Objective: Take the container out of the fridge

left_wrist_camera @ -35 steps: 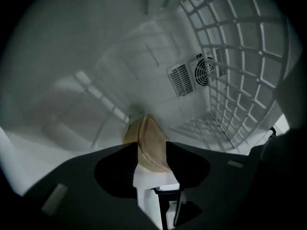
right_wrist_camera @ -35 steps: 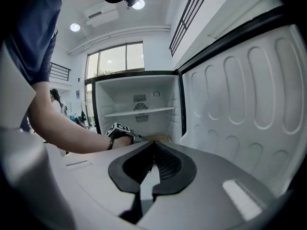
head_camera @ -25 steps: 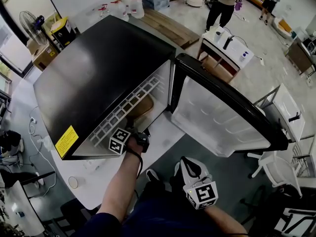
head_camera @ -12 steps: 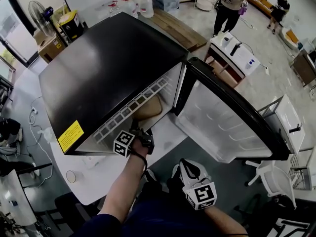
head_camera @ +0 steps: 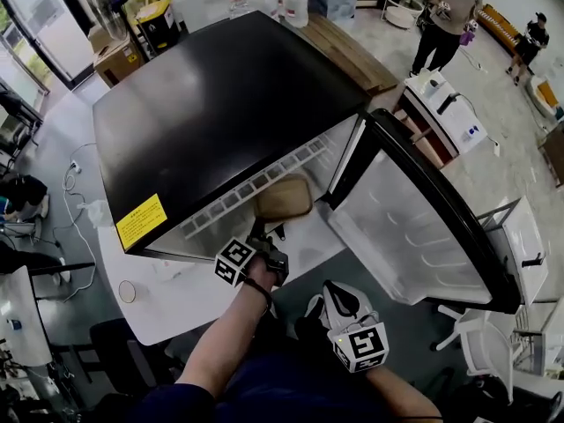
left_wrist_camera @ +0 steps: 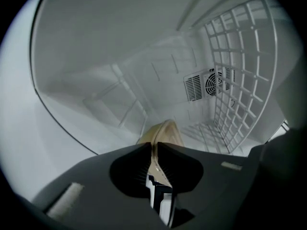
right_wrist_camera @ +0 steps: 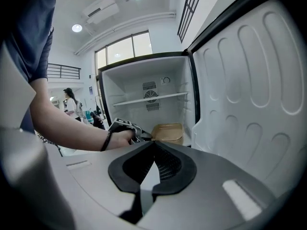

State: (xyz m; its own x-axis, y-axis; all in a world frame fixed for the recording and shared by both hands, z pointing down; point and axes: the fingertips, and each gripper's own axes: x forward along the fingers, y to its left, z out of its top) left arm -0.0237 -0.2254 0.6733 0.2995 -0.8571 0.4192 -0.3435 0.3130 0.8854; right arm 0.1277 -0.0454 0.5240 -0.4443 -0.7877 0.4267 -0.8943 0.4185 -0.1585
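Pinching the container [head_camera: 284, 197] by its rim, left gripper [left_wrist_camera: 152, 150] fingers clamped at the open fridge [head_camera: 220, 122] mouth — right gripper [right_wrist_camera: 154, 146] low, fingers pressed together, empty.

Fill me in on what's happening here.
A person with a gripper in each hand stands at an open fridge. The left gripper is clamped on the rim of a tan container at the front of the fridge's floor, not yet out. The right gripper hangs shut and empty, low by the door.

Left claw [left_wrist_camera: 154, 150] extended — jaws clamped, right claw [right_wrist_camera: 154, 148] closed, low
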